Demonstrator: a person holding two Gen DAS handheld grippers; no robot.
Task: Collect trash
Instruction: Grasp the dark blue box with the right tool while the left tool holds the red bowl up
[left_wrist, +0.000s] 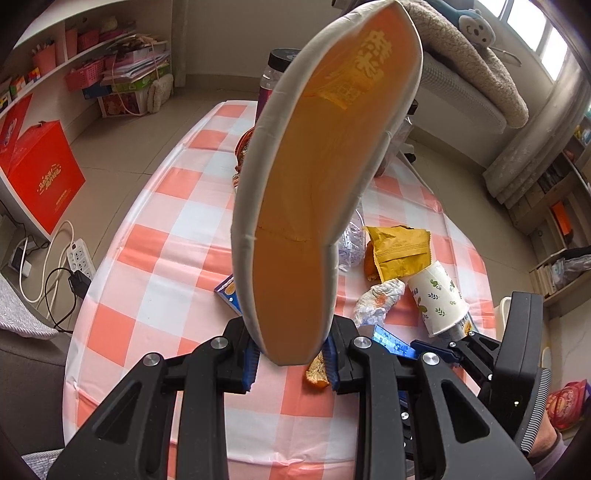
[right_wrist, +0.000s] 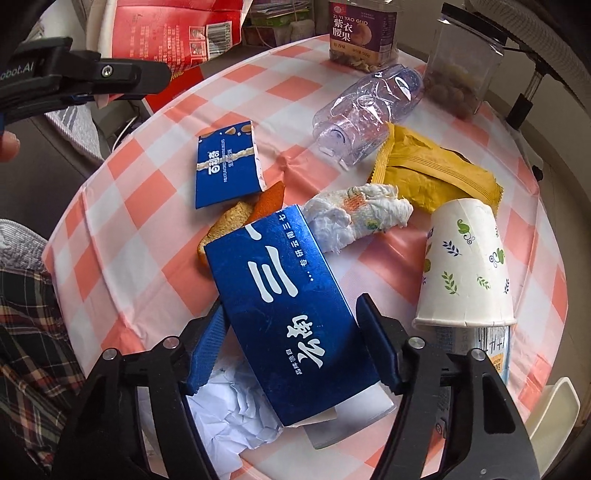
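Observation:
My left gripper (left_wrist: 291, 363) is shut on the bottom edge of a big bag (left_wrist: 317, 177), whose orange base with grey sides fills the middle of the left wrist view. In the right wrist view the bag (right_wrist: 173, 29) shows red, held at the upper left by the left gripper (right_wrist: 110, 74). My right gripper (right_wrist: 291, 306) points down at the table, and its pads lie against both long edges of a blue box (right_wrist: 291, 306) with white characters. The box rests on crumpled white paper (right_wrist: 236, 410). The left wrist view shows only a corner of that blue box (left_wrist: 391, 339).
On the pink checked tablecloth (right_wrist: 147, 221) lie a tipped paper cup (right_wrist: 465, 266), a yellow wrapper (right_wrist: 432, 177), a crushed clear bottle (right_wrist: 365, 110), a crumpled tissue (right_wrist: 358, 218), a small blue box (right_wrist: 225, 166) and orange peel (right_wrist: 229, 225). A nut jar (right_wrist: 364, 33) stands at the far edge.

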